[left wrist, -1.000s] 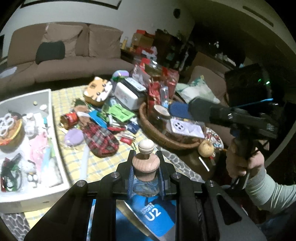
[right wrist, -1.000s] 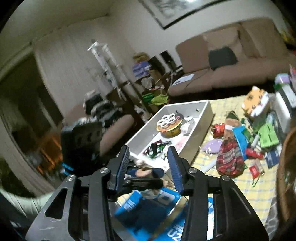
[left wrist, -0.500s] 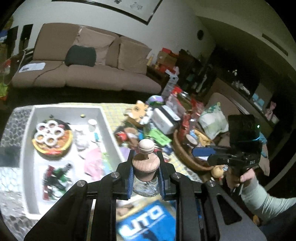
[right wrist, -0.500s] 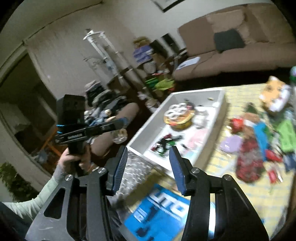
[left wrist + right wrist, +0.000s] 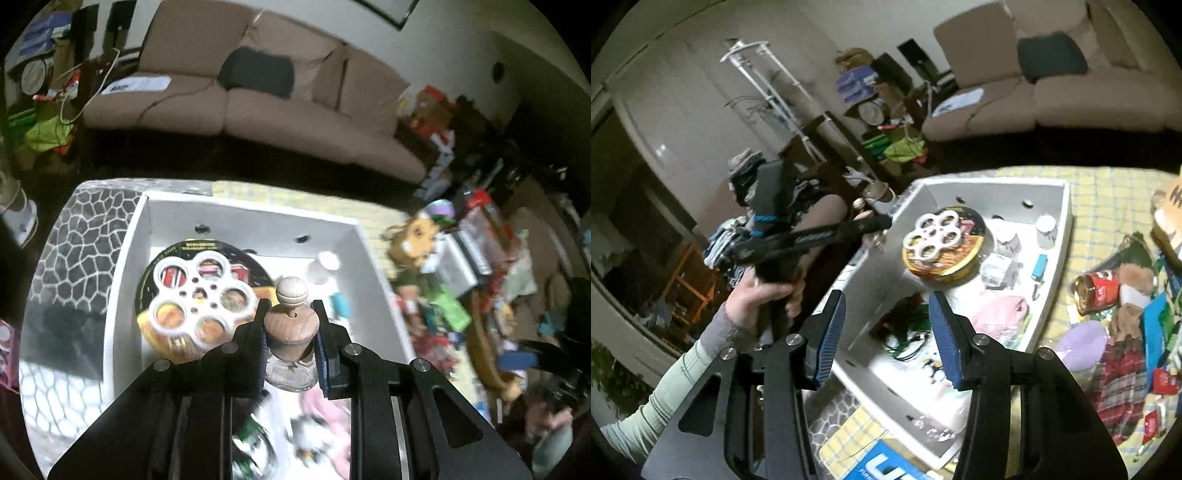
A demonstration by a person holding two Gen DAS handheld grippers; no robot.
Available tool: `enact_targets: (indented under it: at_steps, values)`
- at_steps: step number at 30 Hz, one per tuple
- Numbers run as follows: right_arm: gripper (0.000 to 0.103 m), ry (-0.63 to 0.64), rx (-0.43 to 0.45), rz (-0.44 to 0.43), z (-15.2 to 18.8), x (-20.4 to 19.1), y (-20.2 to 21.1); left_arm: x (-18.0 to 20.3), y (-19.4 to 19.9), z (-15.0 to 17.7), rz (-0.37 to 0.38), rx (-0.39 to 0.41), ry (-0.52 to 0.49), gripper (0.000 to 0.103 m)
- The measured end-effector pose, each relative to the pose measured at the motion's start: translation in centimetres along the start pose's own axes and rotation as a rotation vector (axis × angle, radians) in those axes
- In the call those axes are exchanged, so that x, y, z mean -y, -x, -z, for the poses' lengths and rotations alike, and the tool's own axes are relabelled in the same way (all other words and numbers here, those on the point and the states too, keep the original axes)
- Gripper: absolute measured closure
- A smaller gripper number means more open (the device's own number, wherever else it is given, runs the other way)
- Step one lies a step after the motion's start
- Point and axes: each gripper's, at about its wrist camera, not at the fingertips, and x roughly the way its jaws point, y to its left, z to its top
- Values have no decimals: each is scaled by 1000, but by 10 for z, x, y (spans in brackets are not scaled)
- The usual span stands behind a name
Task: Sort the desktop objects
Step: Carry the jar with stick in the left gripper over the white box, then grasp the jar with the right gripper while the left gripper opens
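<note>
the small glass bottle with a wooden stopper (image 5: pixel 291 332) sits pinched between the blue pads of the left claw (image 5: pixel 290 345), stopper up, held in the air above the near middle of the white tray (image 5: pixel 127 280). in the right wrist view the same bottle shows at the tray's left wall, so it is probably only just inside the rim.

the step in hand looks like setting this bottle down in the tray. to do it well, the person should carry it a little farther in and pick a bare patch of floor: the round noodle bowl with a white ring lid (image 5: pixel 199 295) fills the far left part, a small white-capped jar (image 5: pixel 325 264) stands far right, and a pink pouch (image 5: pixel 328 410) with blurred dark bits lies nearest. the gap between bowl and jar seems the safest spot. glass with a top-heavy stopper may tip, so it should go down upright and touch before the pads part.

the right claw (image 5: pixel 886 328) is spread with nothing between its pads, over the tray's near end; it should stay clear. unsorted clutter (image 5: pixel 1123 314) waits on the yellow checked cloth (image 5: pixel 1108 192) on the table to the right.
</note>
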Motion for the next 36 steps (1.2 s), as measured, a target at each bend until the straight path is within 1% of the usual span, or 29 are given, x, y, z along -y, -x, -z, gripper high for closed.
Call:
enact_targets:
  at_steps: [1, 3, 6, 7, 9, 10, 13, 14, 15, 16, 17, 18, 19, 20, 21, 23, 24, 26, 27, 28, 32, 34, 35, 36]
  values:
    - [58, -6, 1, 5, -2, 5, -2, -4, -14, -6, -18, -21, -9, 82]
    - [58, -18, -6, 6, -3, 17, -7, -11, -31, -13, -39, -39, -14, 82]
    - [58, -30, -6, 2, -4, 29, -10, -24, -50, -25, -53, -54, 17, 82]
    - [58, -28, -8, 1, -4, 32, -11, -27, -54, -27, -43, -54, 31, 82]
    - [58, -25, -20, -8, -5, 35, -15, -26, -52, -29, -5, -40, 26, 82]
    - [58, -26, -24, -12, -6, 36, -16, -23, -46, -28, 31, -28, 25, 82]
    - [58, -14, -21, -21, -13, 36, -25, -10, -12, -16, 253, 47, -12, 82]
    - [58, -24, -13, -47, -15, 36, -28, -7, -3, -12, 329, 64, -28, 82]
    - [58, -46, 6, -91, -16, 39, -28, -3, 10, -5, 421, 88, -44, 82]
    - [58, -75, 25, -154, -17, 42, -29, 0, 23, 2, 518, 108, -58, 82]
    - [58, -102, 44, -234, -19, 45, -30, 3, 35, 10, 610, 127, -75, 82]
    - [58, -102, 60, -313, -19, 45, -31, 7, 46, 17, 682, 143, -91, 82]
    - [58, -72, 60, -337, -19, 41, -32, 10, 56, 23, 751, 149, -108, 82]
    - [58, 2, 54, -354, -18, 31, -34, 13, 64, 30, 800, 154, -132, 82]
    - [58, 43, 41, -368, -17, 23, -35, 19, 72, 36, 838, 147, -160, 82]
    - [58, 110, 11, -411, -16, 5, -39, 28, 79, 44, 869, 121, -211, 82]
    - [57, 137, 3, -414, -16, -3, -39, 32, 81, 48, 880, 108, -231, 82]
    - [52, 216, -19, -404, -16, -25, -42, 38, 84, 55, 920, 86, -251, 82]
    - [50, 243, -36, -396, -16, -33, -44, 39, 87, 57, 933, 88, -254, 82]
    - [50, 274, -54, -388, -15, -40, -47, 40, 89, 59, 955, 83, -260, 82]
    - [51, 395, -116, -352, -7, -67, -57, 41, 93, 64, 993, 66, -291, 82]
    - [56, 430, -128, -349, -5, -77, -60, 39, 95, 65, 1006, 54, -308, 82]
    - [60, 439, -140, -362, -4, -78, -59, 38, 96, 66, 1014, 51, -314, 83]
    - [70, 448, -148, -365, -3, -80, -60, 38, 97, 68, 1018, 52, -318, 82]
